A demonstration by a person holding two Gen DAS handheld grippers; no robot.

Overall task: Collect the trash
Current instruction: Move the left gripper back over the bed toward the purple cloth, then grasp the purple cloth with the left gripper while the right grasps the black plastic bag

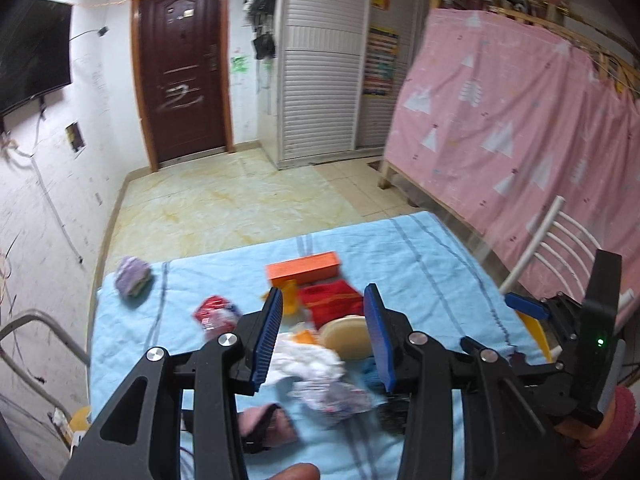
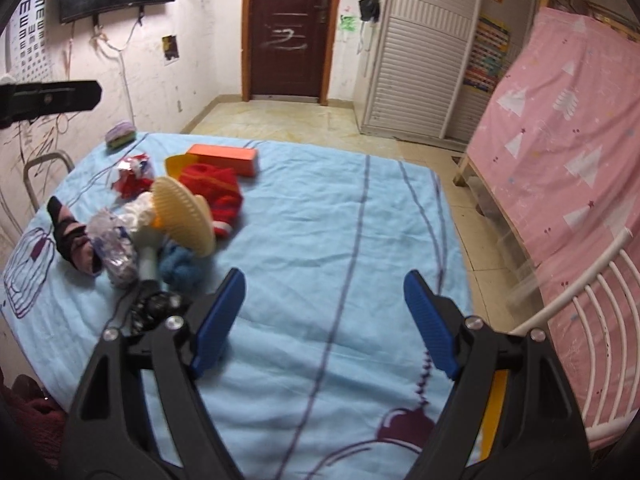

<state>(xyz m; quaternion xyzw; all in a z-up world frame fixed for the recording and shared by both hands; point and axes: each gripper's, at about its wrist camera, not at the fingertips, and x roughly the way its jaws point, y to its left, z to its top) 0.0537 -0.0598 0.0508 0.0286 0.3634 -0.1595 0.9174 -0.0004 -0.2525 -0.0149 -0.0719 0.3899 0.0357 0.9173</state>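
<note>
Blue quilted cloth (image 1: 420,248) w/ a heap of soft and crinkly clutter; both grippers hang above it, nothing held.

L wrist view: left gripper (image 1: 324,332), ribbed blue pads on black arms, jaws part-open w/ only air between, over crumpled white tissue (image 1: 308,360). Around it: crinkled red-white wrapper (image 1: 214,314), clear plastic wad (image 1: 340,400), round cream ribbed fan (image 1: 346,336), fuzzy red knit (image 1: 334,300), boxy orange carton (image 1: 304,266), pink-black sock (image 1: 264,424), lilac sponge (image 1: 132,278) near the far corner. R wrist view: right gripper (image 2: 324,320) spread wide, empty, over bare cloth; heap sits well left of it — wrapper (image 2: 132,176), plastic wad (image 2: 114,248), fan (image 2: 184,212), blue yarn (image 2: 178,268). White metal chair back (image 2: 592,312) at right.
</note>
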